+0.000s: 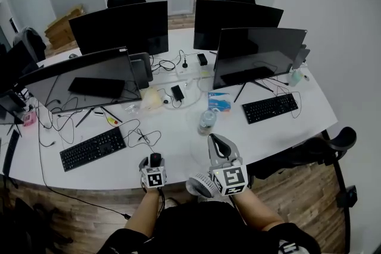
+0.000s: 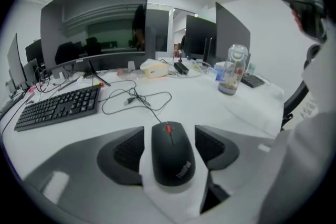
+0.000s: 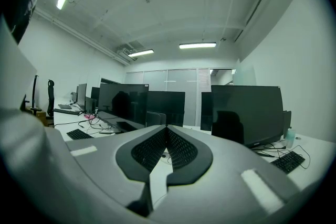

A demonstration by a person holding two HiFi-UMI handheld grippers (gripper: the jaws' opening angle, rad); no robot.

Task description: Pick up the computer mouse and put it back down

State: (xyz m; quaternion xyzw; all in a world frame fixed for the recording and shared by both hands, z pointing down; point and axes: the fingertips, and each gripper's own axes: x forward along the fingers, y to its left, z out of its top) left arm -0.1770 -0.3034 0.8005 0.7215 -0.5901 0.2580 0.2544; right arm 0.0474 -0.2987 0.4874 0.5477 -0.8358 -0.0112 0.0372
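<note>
The left tongs (image 2: 169, 132) stand wide apart and straddle the black corded computer mouse (image 2: 172, 157), one jaw on each side with a narrow gap. The mouse rests on the white tabletop (image 1: 178, 128) at its near edge, so this placement appears to suit a side grip. The right tongs (image 3: 167, 131) are pressed together, hold nothing, and are raised clear, evidently idle.

Count, head view:
- flat black monitors (image 1: 89, 77): four
- black keyboards (image 1: 92, 149): two
- clear plastic bottle (image 1: 206, 122): one
</note>
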